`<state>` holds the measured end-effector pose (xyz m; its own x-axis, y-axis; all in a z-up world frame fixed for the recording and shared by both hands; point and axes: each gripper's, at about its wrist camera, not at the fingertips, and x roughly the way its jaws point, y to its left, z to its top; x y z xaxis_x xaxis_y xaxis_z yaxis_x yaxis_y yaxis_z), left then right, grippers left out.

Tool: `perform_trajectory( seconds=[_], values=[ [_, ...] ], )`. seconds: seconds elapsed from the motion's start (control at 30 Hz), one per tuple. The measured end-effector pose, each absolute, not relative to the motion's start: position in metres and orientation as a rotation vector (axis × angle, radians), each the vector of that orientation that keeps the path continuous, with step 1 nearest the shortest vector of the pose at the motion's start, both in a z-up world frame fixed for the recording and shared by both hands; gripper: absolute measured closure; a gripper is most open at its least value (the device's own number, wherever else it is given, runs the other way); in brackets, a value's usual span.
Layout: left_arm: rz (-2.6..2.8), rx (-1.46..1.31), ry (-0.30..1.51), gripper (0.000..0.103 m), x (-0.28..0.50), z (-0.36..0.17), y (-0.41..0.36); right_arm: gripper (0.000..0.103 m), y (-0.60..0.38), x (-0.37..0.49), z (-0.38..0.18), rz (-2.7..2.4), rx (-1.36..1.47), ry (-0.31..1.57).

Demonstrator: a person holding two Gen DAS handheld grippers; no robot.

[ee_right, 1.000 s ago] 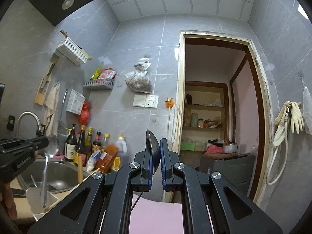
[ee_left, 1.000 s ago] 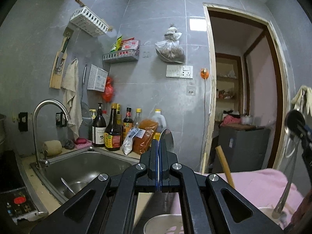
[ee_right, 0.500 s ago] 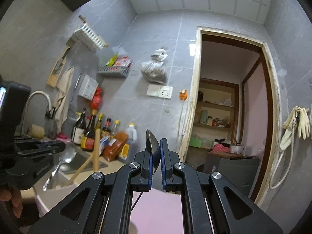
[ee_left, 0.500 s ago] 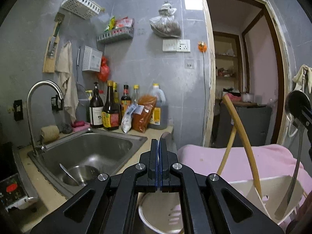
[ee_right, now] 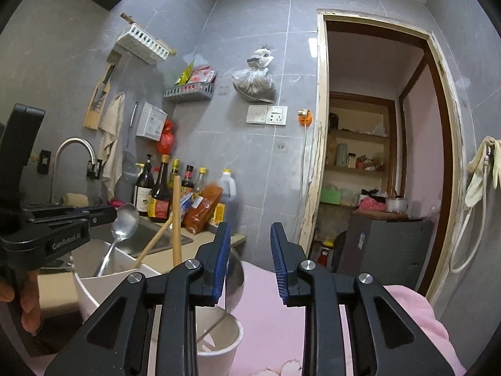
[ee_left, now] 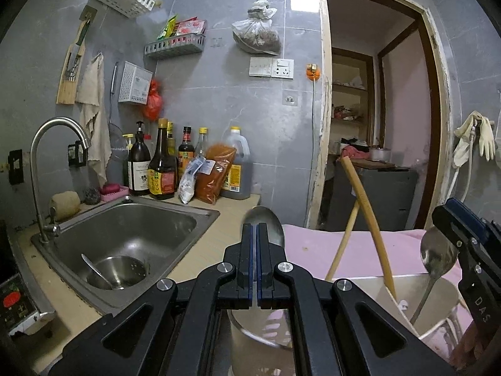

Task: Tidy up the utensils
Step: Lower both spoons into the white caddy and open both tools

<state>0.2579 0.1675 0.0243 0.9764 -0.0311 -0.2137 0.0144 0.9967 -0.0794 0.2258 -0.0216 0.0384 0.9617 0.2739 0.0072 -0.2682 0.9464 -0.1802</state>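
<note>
My left gripper (ee_left: 254,228) is shut on a metal spoon (ee_left: 264,221), bowl upward, over the round compartment of a white utensil holder (ee_left: 360,279). From the right wrist view, that left gripper (ee_right: 105,216) keeps its spoon (ee_right: 125,217) with the handle reaching down into the holder (ee_right: 103,279). My right gripper (ee_right: 249,228) has its jaws opening. A second metal spoon (ee_right: 235,274) stands loose beside its left finger, over a round cup section (ee_right: 219,341). Two wooden handles (ee_left: 366,219) lean in the holder. The right gripper (ee_left: 463,244) and its spoon (ee_left: 436,257) also show in the left wrist view.
The holder stands on a pink cloth (ee_left: 313,247). To the left lies a steel sink (ee_left: 131,235) with a strainer bowl and a spoon, under a curved faucet (ee_left: 59,131). Sauce bottles (ee_left: 162,169) line the wall. An open doorway (ee_right: 375,156) is at the right.
Both grippers have sunk toward the holder and tipped downward. The right jaws have parted and let go of their spoon. The left gripper stays shut on its spoon.
</note>
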Motion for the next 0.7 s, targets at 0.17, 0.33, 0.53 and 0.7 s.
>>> perform_trajectory(
  seconds=[0.17, 0.33, 0.53, 0.7],
  values=[
    [-0.038, -0.094, 0.216, 0.102, 0.251, 0.026, 0.165, 0.079, -0.024, 0.220, 0.043, 0.287, -0.150, -0.037],
    [-0.054, -0.119, 0.212, 0.102, 0.243, 0.032, 0.161, 0.076, -0.031, 0.213, 0.053, 0.300, -0.105, -0.042],
    [-0.068, -0.148, 0.194, 0.082, 0.236, 0.045, 0.156, 0.061, -0.050, 0.200, 0.075, 0.286, -0.061, -0.086],
    [-0.081, -0.140, 0.145, 0.067, 0.225, 0.060, 0.145, 0.049, -0.075, 0.188, 0.091, 0.257, -0.040, -0.121]
  ],
)
